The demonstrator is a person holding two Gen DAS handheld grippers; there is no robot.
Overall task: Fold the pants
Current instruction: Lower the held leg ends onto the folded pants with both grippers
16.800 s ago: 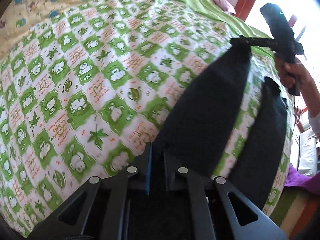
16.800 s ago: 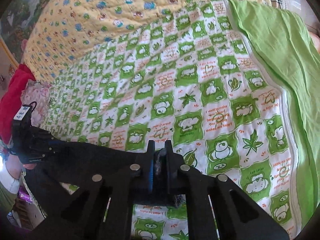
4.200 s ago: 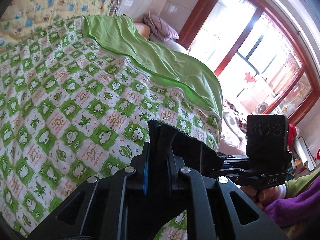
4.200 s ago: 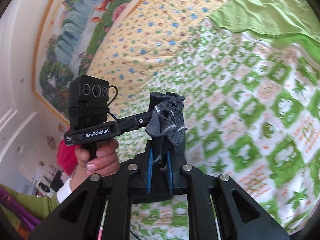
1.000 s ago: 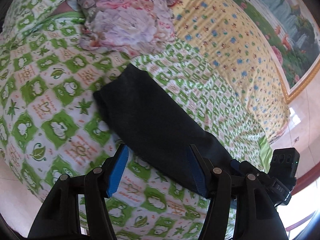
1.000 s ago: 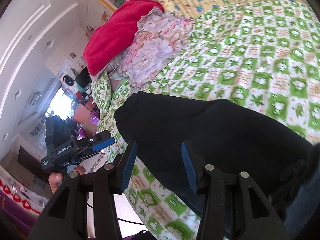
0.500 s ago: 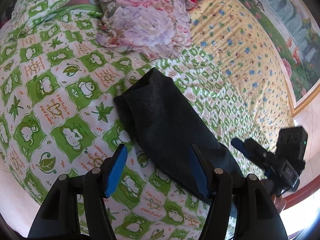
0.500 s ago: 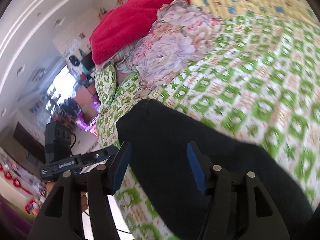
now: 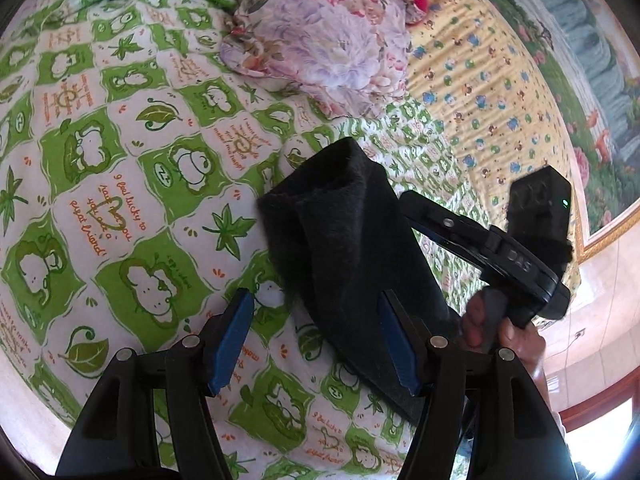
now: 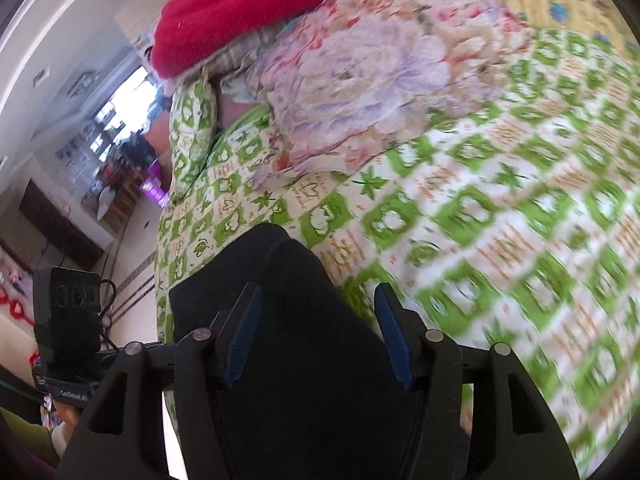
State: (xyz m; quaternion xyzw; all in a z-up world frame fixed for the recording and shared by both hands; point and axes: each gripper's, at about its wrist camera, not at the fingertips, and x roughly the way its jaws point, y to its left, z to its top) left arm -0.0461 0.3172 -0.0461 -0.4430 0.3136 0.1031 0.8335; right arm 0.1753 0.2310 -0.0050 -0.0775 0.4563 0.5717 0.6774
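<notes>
Dark folded pants (image 9: 344,248) lie on a green-and-white patterned bedspread (image 9: 120,168), near the bed's edge. The left gripper (image 9: 316,336) hovers over their near end, jaws apart and empty. The right gripper (image 10: 316,334) hovers above them too, jaws apart. Farther off sits a floral cloth (image 9: 320,36) beside a red blanket (image 10: 240,4).

Pants (image 9: 352,248): black cloth, matt, fuzzy nap showing at folded edge. Bed cover (image 9: 120,200), filling left of frame: printed cotton-like cloth, quilted, matt. Floral cloth (image 9: 320,40) at upper centre: thin, crumpled, faint sheen. Red blanket (image 10: 240,8) at upper left: plush, fluffy. Left gripper (image 9: 316,336): black matt plastic, blue smooth pads (image 9: 230,340), bright metal screw heads. Right gripper (image 10: 316,336): same black plastic, looking slightly glossy.
</notes>
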